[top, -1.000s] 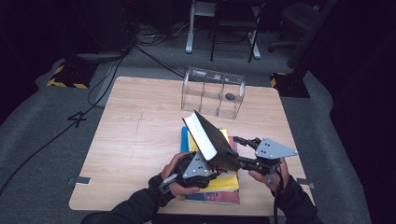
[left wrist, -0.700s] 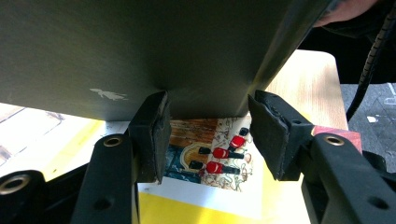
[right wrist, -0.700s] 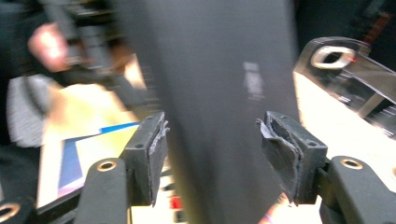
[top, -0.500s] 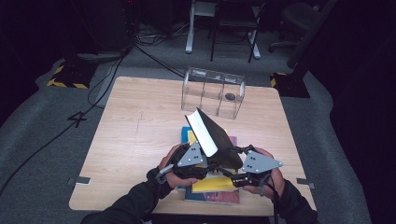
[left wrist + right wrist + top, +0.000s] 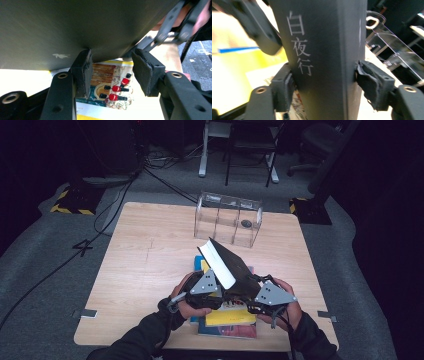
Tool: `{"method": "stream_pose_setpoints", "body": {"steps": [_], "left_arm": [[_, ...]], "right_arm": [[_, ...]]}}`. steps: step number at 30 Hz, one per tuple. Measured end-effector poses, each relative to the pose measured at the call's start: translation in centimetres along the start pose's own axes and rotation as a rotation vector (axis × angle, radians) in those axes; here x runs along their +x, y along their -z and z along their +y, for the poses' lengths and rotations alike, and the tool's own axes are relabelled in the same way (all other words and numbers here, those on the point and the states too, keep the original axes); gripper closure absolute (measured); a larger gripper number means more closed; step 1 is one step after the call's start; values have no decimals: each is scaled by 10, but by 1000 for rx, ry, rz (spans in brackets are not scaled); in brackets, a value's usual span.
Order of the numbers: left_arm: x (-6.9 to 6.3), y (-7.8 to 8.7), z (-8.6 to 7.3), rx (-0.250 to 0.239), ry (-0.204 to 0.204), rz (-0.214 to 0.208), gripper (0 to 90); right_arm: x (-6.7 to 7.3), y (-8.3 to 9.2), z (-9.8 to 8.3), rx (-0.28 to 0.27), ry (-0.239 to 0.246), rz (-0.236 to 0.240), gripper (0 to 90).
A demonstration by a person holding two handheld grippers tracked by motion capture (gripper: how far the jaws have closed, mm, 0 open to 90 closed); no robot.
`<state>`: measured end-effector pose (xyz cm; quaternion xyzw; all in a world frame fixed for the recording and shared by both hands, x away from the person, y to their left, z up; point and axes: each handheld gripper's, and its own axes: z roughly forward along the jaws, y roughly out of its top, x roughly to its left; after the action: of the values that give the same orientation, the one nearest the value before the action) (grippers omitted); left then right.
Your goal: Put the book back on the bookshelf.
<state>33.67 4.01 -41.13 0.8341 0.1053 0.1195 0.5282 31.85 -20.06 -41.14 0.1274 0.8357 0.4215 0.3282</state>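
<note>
While tilting at frame centre, the black book [image 5: 235, 265] is being clamped by the right gripper [image 5: 324, 77]. Left gripper [image 5: 110, 67] is gaping beneath it, grasping nothing.

Over the last second the right tool [image 5: 250, 296] has come in from the right side of the bench toward the black book [image 5: 235, 265], and its pads now press the book's spine on both sides in the right gripper view. The left tool [image 5: 216, 294] has shifted a little toward the bench's near edge and closer to the right one, so the two now sit just beside each other under the book's lower end. The book itself stands steeper, its white page edge [image 5: 218, 264] raised above the yellow book [image 5: 231, 316] lying flat.
</note>
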Motion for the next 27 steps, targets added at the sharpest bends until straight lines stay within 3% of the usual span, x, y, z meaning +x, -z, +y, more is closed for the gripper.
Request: {"method": "stream_pose_setpoints", "body": {"steps": [5, 8, 10, 12, 15, 20, 22, 23, 26, 27], "left_arm": [[-3, -4, 0, 16, -18, -23, 498], [-3, -3, 1, 13, -17, -22, 498], [-3, 2, 4, -29, -11, -22, 498], [-3, 5, 6, -51, -9, -14, 497], [-3, 16, 11, -67, -16, 52, 367], [4, 41, 1, -55, 11, 132, 330], [11, 58, -15, -7, 27, 201, 318], [11, 58, -15, -7, 27, 201, 314], [22, 78, -43, 84, 69, 282, 295], [22, 78, -43, 84, 69, 282, 293]], "right_arm": [[3, -7, -7, -9, 35, -108, 409], [4, -7, -9, -19, 53, -133, 434], [5, -5, -8, -16, 81, -166, 485], [3, -3, -8, -22, 75, -188, 501], [-4, -1, -10, -34, 22, -187, 513], [-7, 1, -11, -31, 10, -181, 518], [-9, 2, -11, -29, -3, -175, 521], [-11, 2, -10, -30, -13, -173, 522], [-16, 4, -11, -36, -41, -154, 528], [-16, 4, -11, -36, -41, -154, 528]]}}
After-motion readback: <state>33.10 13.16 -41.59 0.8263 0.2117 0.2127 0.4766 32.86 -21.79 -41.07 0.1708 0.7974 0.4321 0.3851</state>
